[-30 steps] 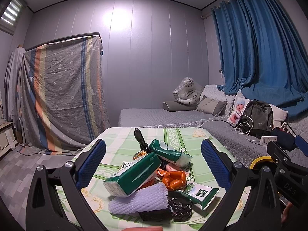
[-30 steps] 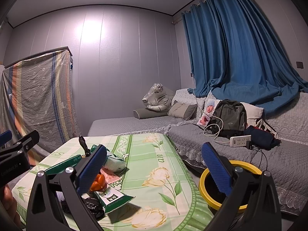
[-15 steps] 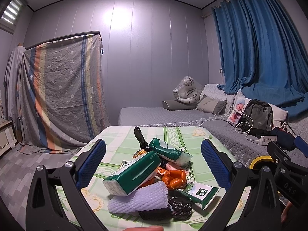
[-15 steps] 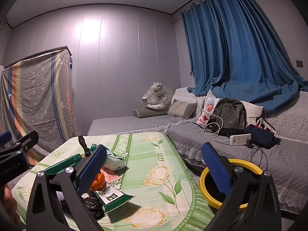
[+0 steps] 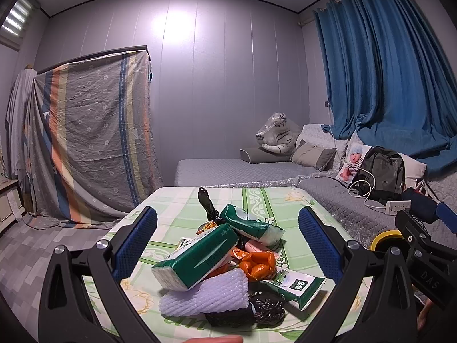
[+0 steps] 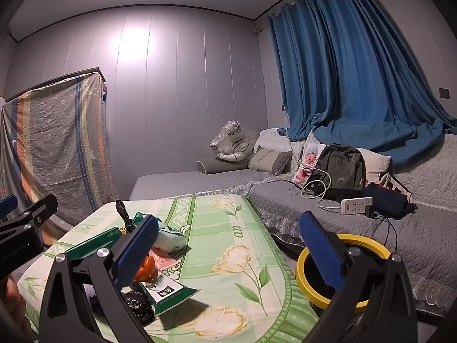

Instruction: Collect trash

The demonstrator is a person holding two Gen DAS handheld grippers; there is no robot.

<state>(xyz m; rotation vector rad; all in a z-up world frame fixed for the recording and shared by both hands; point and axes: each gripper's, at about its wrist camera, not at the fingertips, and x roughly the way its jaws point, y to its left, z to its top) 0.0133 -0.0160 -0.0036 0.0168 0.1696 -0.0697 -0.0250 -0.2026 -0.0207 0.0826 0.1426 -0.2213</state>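
Almost nothing has moved in the last second: the left gripper (image 5: 227, 245) has only inched nearer the trash pile (image 5: 228, 268) on the floral tablecloth (image 6: 228, 228). Both it and the right gripper (image 6: 228, 250) gape wide, empty. Collection hasn't started; the yellow-rimmed bin (image 6: 368, 245) waits beside the table.

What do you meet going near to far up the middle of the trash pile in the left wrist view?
Black crumpled bag → white foam net → orange peel → far green tissue pack → black upright twisted bag end.
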